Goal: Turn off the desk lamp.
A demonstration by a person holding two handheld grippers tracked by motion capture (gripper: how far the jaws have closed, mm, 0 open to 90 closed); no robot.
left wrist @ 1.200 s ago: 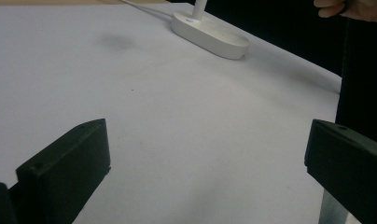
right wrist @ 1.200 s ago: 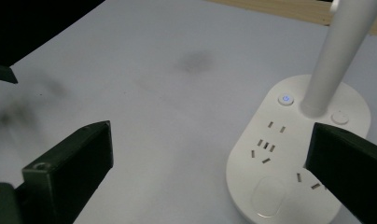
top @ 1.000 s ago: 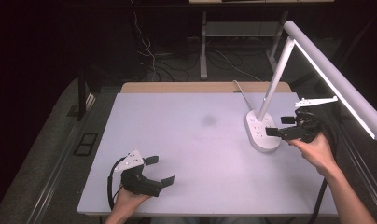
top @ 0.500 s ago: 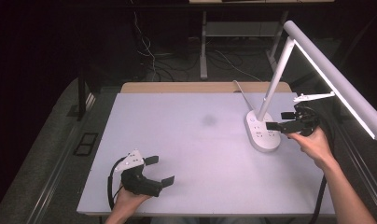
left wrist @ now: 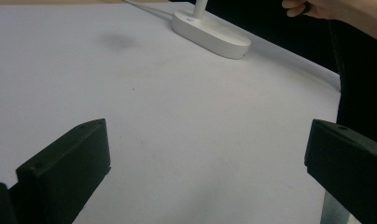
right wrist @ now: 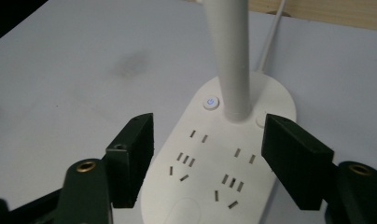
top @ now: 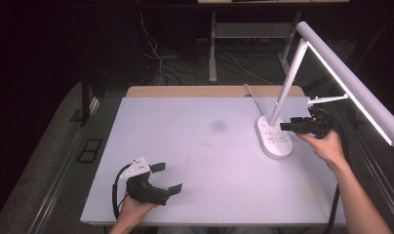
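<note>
I hold the right gripper [right wrist: 207, 161] with jaws spread above the white oval plastic lamp base [right wrist: 210, 182]; its upright post rises just beyond the fingertips. Likely step: reaching for the lit power button [right wrist: 211, 102]. Next: close in, press. Left gripper [top: 162, 178] rests parted, holding nothing.

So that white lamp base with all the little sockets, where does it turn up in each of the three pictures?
High view: the lamp base sits at the table's right side, just left of the right gripper.
Left gripper view: top centre, far across the table.
Right gripper view: lower centre, between the open jaws.
Shared landmark: the dark smudge on the tabletop, left of the base.
</note>
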